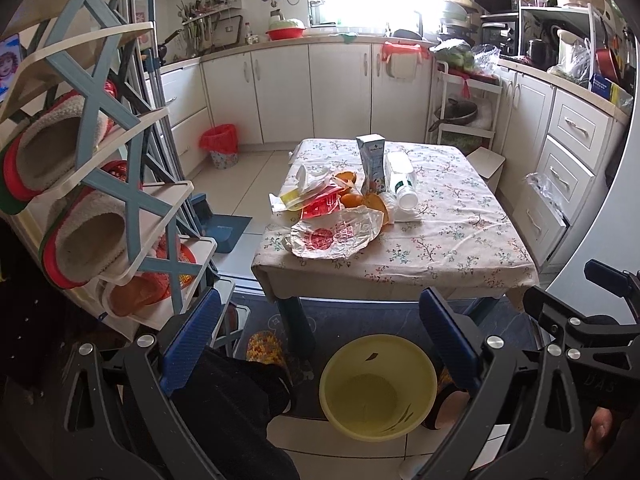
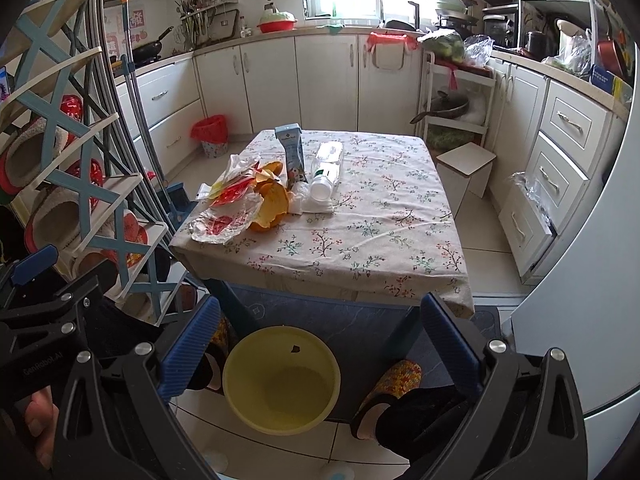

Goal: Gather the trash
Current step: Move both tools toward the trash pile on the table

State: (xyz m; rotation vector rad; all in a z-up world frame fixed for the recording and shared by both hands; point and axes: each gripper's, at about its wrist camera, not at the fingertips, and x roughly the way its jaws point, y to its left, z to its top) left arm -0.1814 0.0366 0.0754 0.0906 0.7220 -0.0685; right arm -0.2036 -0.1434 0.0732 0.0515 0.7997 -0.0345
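Shoe rack (image 1: 100,184): far left, white shelves with blue cross braces, slippers tucked into the tiers.
Red-lined bin (image 1: 220,146): on the floor by the white cabinets, behind the table and to its left.
Dustpan (image 1: 224,228): dark blue, on the tiles between the rack and the table.
Left gripper (image 1: 320,344): held low in front of the table, blue-padded fingers spread wide, nothing between them.
Table (image 1: 460,240): low, covered with a floral cloth; its right half is bare cloth.
Trash pile: gathered on the left half of the table.
Plastic bag (image 1: 336,234): crumpled, white with red print, nearest the front left edge.
Red wrapper (image 1: 320,202): just behind the bag, partly under white and yellow packaging.
Orange peels (image 2: 272,200): heaped beside the bag, touching it.
Milk carton (image 1: 372,162): upright, blue and white, behind the peels.
Plastic bottle (image 1: 400,178): lying on its side right of the carton, white cap toward the camera, resting on crumpled tissue.
Yellow basin (image 1: 378,386): on the floor in front of the table, apart from the pile above; only a small dark scrap on its inner wall.
Right gripper (image 2: 320,344): also low before the table, fingers wide apart and holding nothing.
White stool (image 2: 466,170): on the floor right of the table.
Drawer units (image 2: 556,168): far right, a clear bag hanging from one.
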